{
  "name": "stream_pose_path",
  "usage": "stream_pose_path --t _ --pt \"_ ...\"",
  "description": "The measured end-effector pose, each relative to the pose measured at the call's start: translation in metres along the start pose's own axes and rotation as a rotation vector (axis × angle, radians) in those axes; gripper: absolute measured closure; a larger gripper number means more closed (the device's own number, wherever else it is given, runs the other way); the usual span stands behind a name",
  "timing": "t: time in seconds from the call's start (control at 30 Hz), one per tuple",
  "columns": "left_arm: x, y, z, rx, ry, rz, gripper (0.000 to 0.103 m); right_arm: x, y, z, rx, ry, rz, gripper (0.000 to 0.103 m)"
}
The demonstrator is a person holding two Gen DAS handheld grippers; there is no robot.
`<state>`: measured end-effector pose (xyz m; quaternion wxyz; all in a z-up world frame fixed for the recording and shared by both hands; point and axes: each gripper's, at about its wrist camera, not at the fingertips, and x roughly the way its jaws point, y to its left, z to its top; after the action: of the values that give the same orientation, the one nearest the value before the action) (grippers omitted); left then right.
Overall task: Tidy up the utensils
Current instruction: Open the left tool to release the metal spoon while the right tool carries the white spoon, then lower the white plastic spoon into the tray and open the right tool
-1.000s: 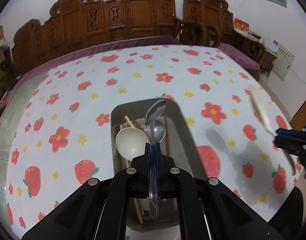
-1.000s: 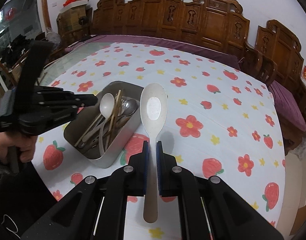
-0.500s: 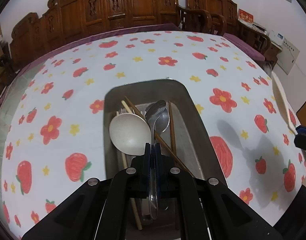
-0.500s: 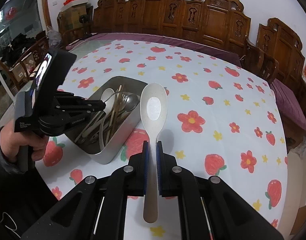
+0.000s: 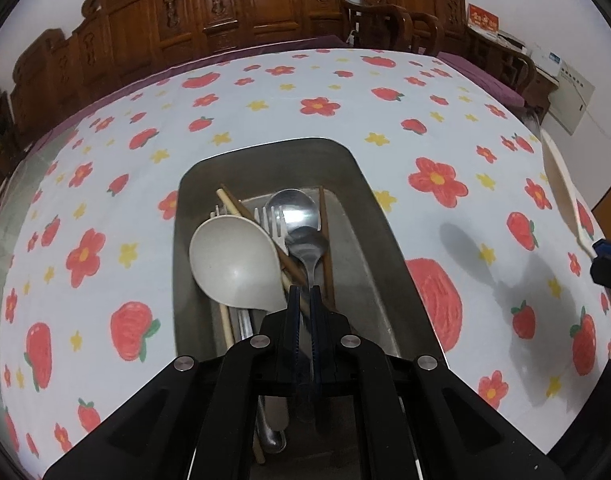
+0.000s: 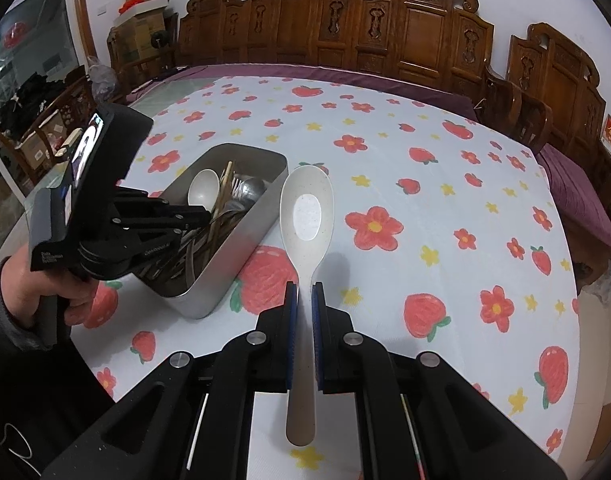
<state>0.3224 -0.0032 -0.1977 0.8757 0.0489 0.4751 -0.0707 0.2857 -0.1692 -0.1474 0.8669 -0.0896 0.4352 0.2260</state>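
A metal tray (image 5: 379,240) on the flowered tablecloth holds a white ladle (image 5: 235,260), chopsticks (image 5: 241,208), a fork and a metal spoon. My left gripper (image 5: 304,294) is shut on the handle of a second metal spoon (image 5: 307,242), whose bowl lies low inside the tray over the other utensils. In the right wrist view the left gripper (image 6: 203,214) reaches over the tray (image 6: 233,264) from the left. My right gripper (image 6: 304,294) is shut on the handle of a white rice spoon (image 6: 307,216), held above the cloth just right of the tray.
The tablecloth (image 6: 445,208) with red flowers and strawberries covers the round table. Carved wooden chairs (image 6: 385,32) ring the far side. A hand (image 6: 45,292) holds the left gripper's grip at the table's near left edge.
My left gripper has come down with the metal spoon, whose bowl went from above the tray to inside it among the utensils. The right gripper and rice spoon stayed put.
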Motion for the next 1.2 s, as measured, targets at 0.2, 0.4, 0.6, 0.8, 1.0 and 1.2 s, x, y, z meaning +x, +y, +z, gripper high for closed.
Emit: stream_pose_path --t 0.2,0.4,0.6,0.8,1.0,1.2 --pt "-0.022 0.009 -0.009 -0.001 -0.027 0.008 0.089 0.002 0.007 0.002 -0.003 -0.003 0.015 0.094" --pt "-0.047 0.018 -0.028 -0.005 -0.064 -0.009 0.085 0.005 0.020 0.008 -0.020 -0.007 0.029 0.094" --pt "-0.065 0.034 -0.036 -0.029 -0.097 -0.008 0.077 0.010 0.034 0.010 -0.044 -0.001 0.037 0.094" --pt "-0.083 0.056 -0.038 -0.086 -0.150 0.007 0.029 0.016 0.050 0.017 -0.048 -0.005 0.056 0.094" --pt "-0.094 0.077 -0.035 -0.132 -0.182 0.007 0.010 0.023 0.067 0.026 -0.053 -0.009 0.073 0.094" --pt "-0.099 0.087 -0.032 -0.138 -0.201 0.021 0.009 0.033 0.083 0.035 -0.027 -0.013 0.100 0.094"
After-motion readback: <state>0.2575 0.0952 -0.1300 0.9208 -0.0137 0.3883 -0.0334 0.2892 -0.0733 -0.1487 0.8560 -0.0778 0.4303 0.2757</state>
